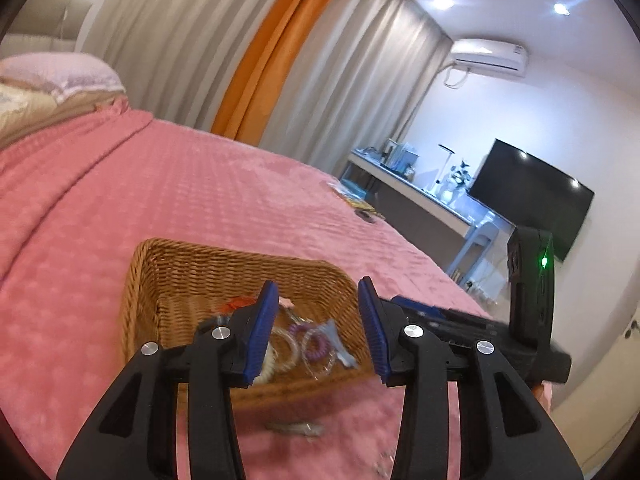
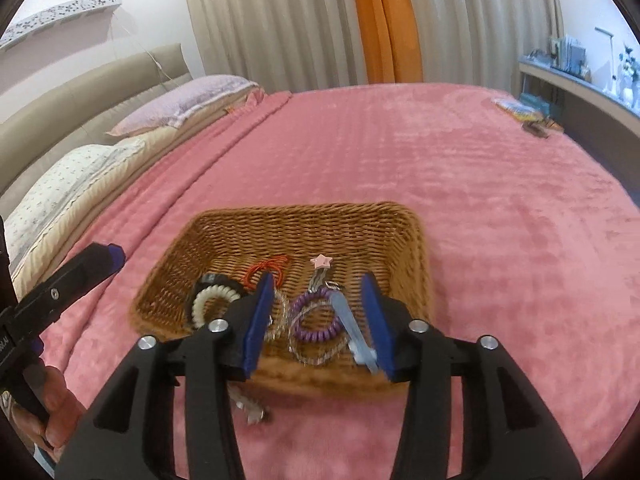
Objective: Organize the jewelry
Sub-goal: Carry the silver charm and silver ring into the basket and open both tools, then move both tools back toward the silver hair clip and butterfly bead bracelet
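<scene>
the jewelry sits in the wicker basket (image 2: pixel 224 236) on the pink blanket (image 2: pixel 480 200): a purple coil band (image 2: pixel 316 334), a cream coil band (image 2: pixel 206 300), a red cord (image 2: pixel 266 266) and a pink star clip (image 2: pixel 321 261). my right claw (image 2: pixel 318 320) hangs over its near edge, jaws partly apart, holding nothing. my left claw (image 1: pixel 318 328) is likewise parted and empty. a small silvery piece (image 2: pixel 252 406) lies on the blanket just outside the basket. pillows (image 2: pixel 180 100), curtains (image 2: pixel 280 20), a desk (image 1: pixel 420 196) and a tv (image 1: pixel 532 196) stand beyond.

text: none legible | air conditioner (image 1: pixel 489 55): small mark on its front, too blurred to read | left tool (image 2: pixel 24 320): white letters at frame edge, cut off, unreadable | numbers: none
</scene>
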`<state>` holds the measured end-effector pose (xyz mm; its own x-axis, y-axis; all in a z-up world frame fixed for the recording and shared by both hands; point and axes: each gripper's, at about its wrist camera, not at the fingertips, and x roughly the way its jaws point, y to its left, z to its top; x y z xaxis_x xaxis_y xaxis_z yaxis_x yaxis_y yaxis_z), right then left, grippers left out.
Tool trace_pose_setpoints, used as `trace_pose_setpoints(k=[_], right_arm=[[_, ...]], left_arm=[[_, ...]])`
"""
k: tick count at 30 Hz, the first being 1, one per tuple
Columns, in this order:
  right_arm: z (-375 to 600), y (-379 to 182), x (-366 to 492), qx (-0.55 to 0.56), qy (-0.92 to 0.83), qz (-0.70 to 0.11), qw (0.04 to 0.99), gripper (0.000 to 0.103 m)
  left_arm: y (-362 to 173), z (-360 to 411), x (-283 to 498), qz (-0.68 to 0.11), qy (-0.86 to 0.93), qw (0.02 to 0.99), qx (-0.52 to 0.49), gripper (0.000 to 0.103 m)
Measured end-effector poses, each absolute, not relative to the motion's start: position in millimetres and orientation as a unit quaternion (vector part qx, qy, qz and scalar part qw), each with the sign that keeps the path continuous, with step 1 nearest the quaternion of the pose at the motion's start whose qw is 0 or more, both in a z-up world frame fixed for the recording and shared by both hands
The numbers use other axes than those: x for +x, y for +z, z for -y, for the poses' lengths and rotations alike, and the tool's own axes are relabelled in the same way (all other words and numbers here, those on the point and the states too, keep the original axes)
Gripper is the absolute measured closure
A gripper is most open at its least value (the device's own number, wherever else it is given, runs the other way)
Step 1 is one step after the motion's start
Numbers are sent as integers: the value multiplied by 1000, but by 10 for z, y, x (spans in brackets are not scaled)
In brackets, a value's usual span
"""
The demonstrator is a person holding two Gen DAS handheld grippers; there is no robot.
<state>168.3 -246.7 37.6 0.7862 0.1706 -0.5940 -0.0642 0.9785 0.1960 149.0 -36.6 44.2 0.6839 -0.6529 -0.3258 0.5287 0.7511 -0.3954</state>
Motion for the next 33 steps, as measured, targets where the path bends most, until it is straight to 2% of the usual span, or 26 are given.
trace_pose_setpoints(k=[6,13,18,22,29,33], right_arm=[[2519,449,1141,69,57,-317,944,56],[2463,52,667,51,53,-356,931,56],[2432,-360,547,54,62,-398,914,56],[2444,-479,537,54,71,-412,907,56],[2404,-654,531,42,77,-428,899,56],[2349,-660,525,26,83,-433,897,55]], left_arm=[[506,387,930,-214,-323,917,-95,60],[173,384,654,-253,-316,910,-92,60],[-218,414,693,-311,-312,894,-84,60],[-504,532,832,-371,-293,880,-55,60],[-635,745,1164,-452,-252,855,-34,59],[-646,856,1265,-449,-249,857,-47,58]])
